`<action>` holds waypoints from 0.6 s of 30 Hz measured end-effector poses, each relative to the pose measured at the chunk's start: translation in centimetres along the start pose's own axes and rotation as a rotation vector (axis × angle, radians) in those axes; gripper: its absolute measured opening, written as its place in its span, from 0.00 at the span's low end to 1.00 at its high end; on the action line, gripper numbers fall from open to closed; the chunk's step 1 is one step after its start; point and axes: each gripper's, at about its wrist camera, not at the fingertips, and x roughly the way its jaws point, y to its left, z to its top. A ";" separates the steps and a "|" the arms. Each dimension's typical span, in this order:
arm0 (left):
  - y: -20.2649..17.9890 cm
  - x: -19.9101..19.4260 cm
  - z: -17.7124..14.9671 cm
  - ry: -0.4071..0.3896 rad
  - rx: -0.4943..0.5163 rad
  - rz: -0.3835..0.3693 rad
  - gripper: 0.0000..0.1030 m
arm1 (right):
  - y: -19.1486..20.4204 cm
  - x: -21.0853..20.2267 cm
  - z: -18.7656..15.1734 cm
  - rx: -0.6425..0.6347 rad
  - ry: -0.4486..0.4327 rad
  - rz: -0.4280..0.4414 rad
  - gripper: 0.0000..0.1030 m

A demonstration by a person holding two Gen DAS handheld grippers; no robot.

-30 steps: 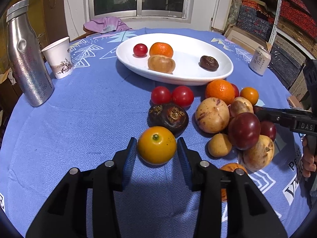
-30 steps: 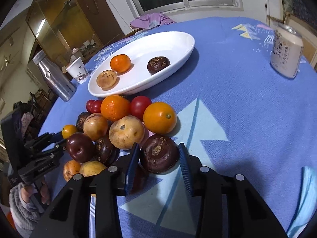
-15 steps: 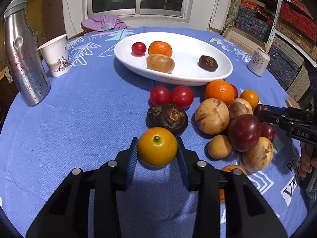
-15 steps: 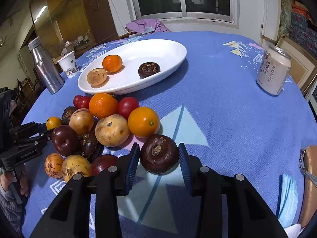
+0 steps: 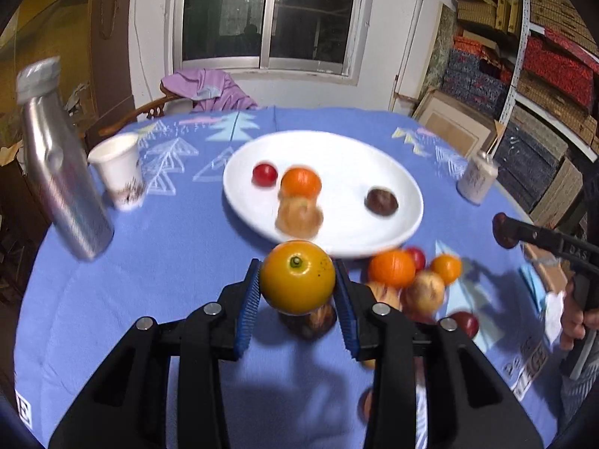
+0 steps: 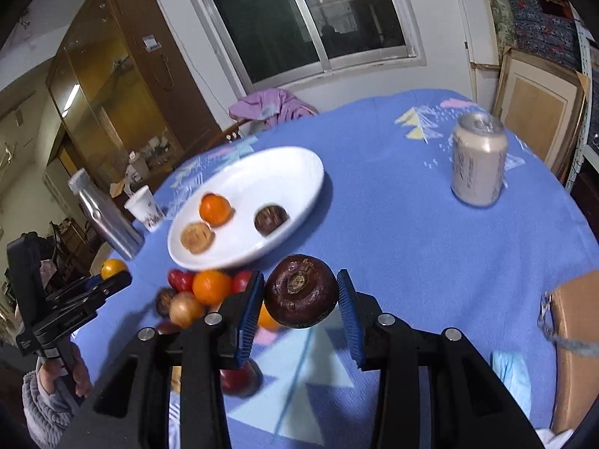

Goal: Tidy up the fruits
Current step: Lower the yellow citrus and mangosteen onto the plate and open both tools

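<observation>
I have my left claw [image 5: 297,292] clamped on the yellow-orange fruit [image 5: 297,280] and my right claw [image 6: 299,301] on the dark fruit [image 6: 301,295], both clear of the table [image 5: 149,262] for carrying to the white plate [image 5: 374,157] at twelve o'clock.

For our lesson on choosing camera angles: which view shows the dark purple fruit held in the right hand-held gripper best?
The right wrist view. There the dark purple fruit sits large and sharp between the right hand-held gripper pads, its stem cap facing the camera. The left wrist view shows it only as a small dark blob at that gripper's tip, near the picture's right edge.
</observation>
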 end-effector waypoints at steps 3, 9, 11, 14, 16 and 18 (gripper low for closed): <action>-0.9 1.7 2.9 -0.008 -0.001 -0.014 0.36 | 1.8 1.1 2.8 -0.030 -0.001 0.004 0.39; -2.4 6.5 5.5 0.032 -0.015 -0.062 0.36 | 4.6 6.8 6.1 -0.032 0.035 0.045 0.39; -2.9 8.1 5.9 0.057 -0.011 -0.080 0.36 | 5.0 8.7 6.7 -0.032 0.043 0.033 0.39; -4.3 10.6 5.9 0.102 0.031 -0.095 0.36 | 5.1 10.9 7.6 -0.042 0.042 -0.007 0.39; -4.9 12.0 5.5 0.141 0.055 -0.102 0.36 | 4.7 12.3 7.9 -0.052 0.048 -0.022 0.39; -5.3 13.3 5.0 0.188 0.079 -0.108 0.36 | 4.2 13.5 7.9 -0.054 0.059 -0.027 0.39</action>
